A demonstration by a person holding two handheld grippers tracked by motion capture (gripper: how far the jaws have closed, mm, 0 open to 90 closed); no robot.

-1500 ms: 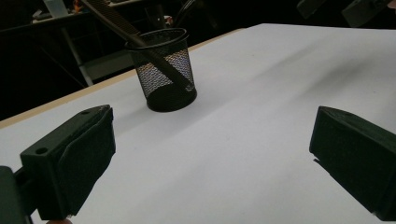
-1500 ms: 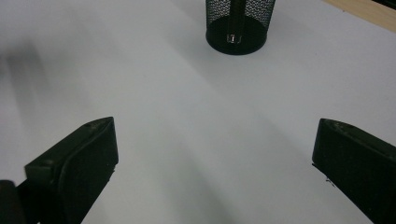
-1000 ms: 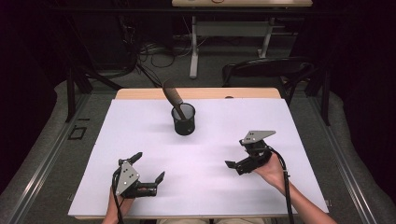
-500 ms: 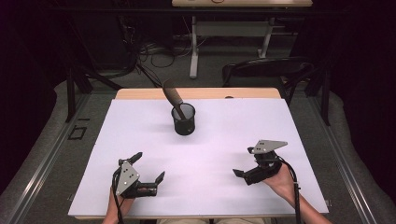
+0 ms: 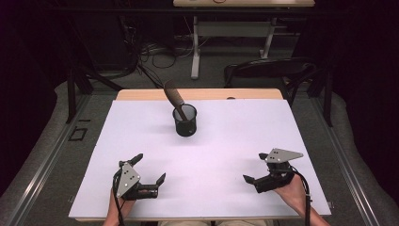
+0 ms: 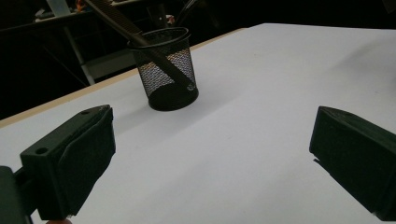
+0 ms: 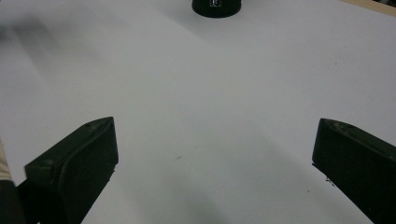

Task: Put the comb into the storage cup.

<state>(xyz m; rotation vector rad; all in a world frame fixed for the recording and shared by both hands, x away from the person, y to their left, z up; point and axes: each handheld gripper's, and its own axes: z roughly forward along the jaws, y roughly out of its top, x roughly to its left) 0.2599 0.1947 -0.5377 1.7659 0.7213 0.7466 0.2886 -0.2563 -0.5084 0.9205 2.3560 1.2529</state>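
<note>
A black mesh cup stands upright at the middle of the white table top, toward the far side. A long dark brown object leans out of it to the far left. The left gripper view shows the cup and the leaning object ahead. My left gripper rests near the front left, open and holding nothing. Near the front right, my right gripper is also open and holds nothing. The cup's base is at the top edge of the right gripper view.
A bare wooden strip runs along the table's far edge. Behind the table stand a dark chair and a desk frame, with cables on the floor. Wide white surface lies between both grippers and the cup.
My right gripper has drawn back toward the front right corner of the table, staying open. The left gripper, the cup and the object in it have not moved.
</note>
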